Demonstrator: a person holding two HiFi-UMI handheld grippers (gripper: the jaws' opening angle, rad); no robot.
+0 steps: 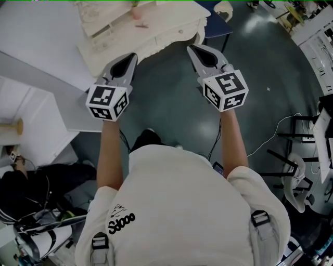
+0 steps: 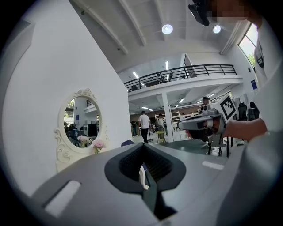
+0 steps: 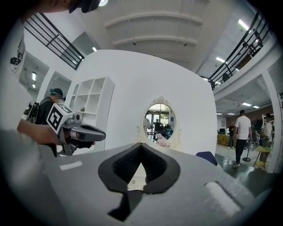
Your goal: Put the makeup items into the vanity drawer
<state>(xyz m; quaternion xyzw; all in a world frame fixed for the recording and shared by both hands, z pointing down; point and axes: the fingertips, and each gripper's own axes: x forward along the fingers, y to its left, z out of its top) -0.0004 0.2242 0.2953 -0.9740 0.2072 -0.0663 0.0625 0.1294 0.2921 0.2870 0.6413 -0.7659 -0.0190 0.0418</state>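
A cream vanity [image 1: 148,36] stands just ahead of me, at the top of the head view. Its oval mirror [image 2: 79,118] [image 3: 160,120] shows in both gripper views, with pink flowers [image 2: 98,144] [image 3: 162,141] beside it. Something small and pink [image 1: 136,12] sits on the vanity top; I cannot make out any makeup items. My left gripper [image 1: 132,56] [image 2: 143,145] is held short of the vanity's front edge, shut and empty. My right gripper [image 1: 190,48] [image 3: 141,145] is level with it, near the vanity's right corner, also shut and empty. No drawer is visible.
A white partition wall [image 1: 36,36] runs along the left, with a white cubby shelf [image 3: 90,101] against it. A blue chair [image 1: 216,27] stands right of the vanity. A white cable [image 1: 278,127] lies on the dark floor, and racks [image 1: 322,47] line the right. People [image 3: 241,137] stand far off.
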